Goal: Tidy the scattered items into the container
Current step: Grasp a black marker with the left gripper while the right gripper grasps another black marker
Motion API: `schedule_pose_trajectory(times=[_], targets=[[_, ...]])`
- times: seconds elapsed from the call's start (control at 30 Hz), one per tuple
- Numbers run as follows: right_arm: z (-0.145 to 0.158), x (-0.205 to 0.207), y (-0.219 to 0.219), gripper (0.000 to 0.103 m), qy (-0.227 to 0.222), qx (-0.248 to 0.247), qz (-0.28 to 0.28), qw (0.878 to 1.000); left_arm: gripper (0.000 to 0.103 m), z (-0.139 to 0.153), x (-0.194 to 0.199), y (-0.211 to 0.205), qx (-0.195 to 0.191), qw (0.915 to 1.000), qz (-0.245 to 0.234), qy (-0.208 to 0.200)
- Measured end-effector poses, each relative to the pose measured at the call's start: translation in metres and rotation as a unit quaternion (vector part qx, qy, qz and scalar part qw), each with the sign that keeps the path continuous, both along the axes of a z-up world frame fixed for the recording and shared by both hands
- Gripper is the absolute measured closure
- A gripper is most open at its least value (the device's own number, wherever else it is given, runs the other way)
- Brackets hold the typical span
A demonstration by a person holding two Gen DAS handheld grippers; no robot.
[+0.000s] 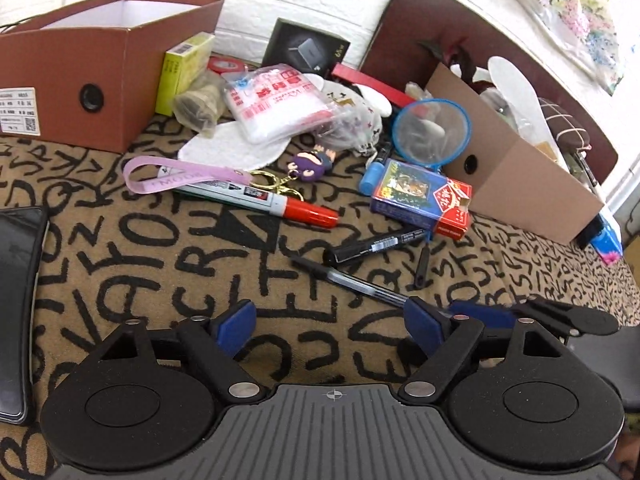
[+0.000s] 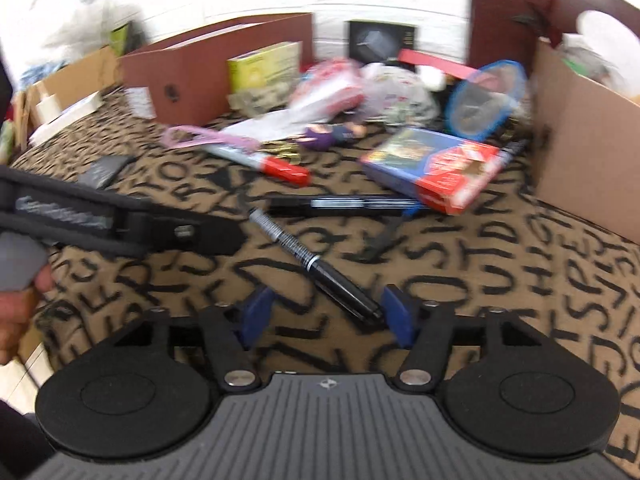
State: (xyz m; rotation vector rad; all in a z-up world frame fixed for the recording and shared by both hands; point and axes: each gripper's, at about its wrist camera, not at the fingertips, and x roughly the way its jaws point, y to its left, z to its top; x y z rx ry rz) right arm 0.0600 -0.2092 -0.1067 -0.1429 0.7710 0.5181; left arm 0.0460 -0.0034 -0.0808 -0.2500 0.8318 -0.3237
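My left gripper (image 1: 330, 326) is open and empty above the patterned cloth. My right gripper (image 2: 326, 320) is open, with the cap end of a black ballpoint pen (image 2: 316, 266) lying between its fingers; the pen also shows in the left wrist view (image 1: 352, 282). Beyond lie a black marker (image 1: 376, 246), a red-capped marker (image 1: 264, 198), a pink strap keychain (image 1: 180, 174), a blue and red card box (image 1: 422, 200), a blue net (image 1: 432, 130) and plastic bags (image 1: 280, 102). An open red-brown shoebox (image 1: 80, 80) stands at the far left.
A brown cardboard box (image 1: 516, 176) full of things stands at the right. A yellow-green box (image 1: 182, 70) leans on the shoebox. A black case (image 1: 18, 304) lies at the left edge. The left gripper's body (image 2: 120, 216) crosses the right wrist view.
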Motion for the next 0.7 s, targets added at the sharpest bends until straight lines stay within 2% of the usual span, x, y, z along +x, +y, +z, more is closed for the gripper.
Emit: schedule_pose_trajectory(times=[0.17, 0.23, 0.33, 0.5, 0.7], targets=[[0.004, -0.008, 0.028, 0.044, 0.017, 0.027, 0.082, 0.996, 0.018, -0.003, 0.004, 0.008, -0.007, 0.9998, 0.016, 0.012], [0.008, -0.009, 0.033, 0.046, 0.006, 0.009, 0.095, 0.995, 0.020, -0.003, 0.006, 0.012, -0.011, 0.9996, 0.022, 0.014], [0.018, -0.002, 0.021, 0.044, -0.015, -0.017, 0.041, 0.999, 0.020, -0.002, 0.010, 0.015, -0.013, 0.9993, 0.033, 0.014], [0.028, 0.028, -0.003, 0.042, -0.018, -0.009, -0.084, 0.996, 0.023, -0.002, 0.016, 0.011, 0.001, 0.9989, 0.045, 0.010], [0.025, 0.052, 0.030, 0.044, -0.035, -0.022, -0.069, 0.997, 0.025, -0.001, 0.011, 0.019, 0.011, 0.9980, 0.062, 0.010]])
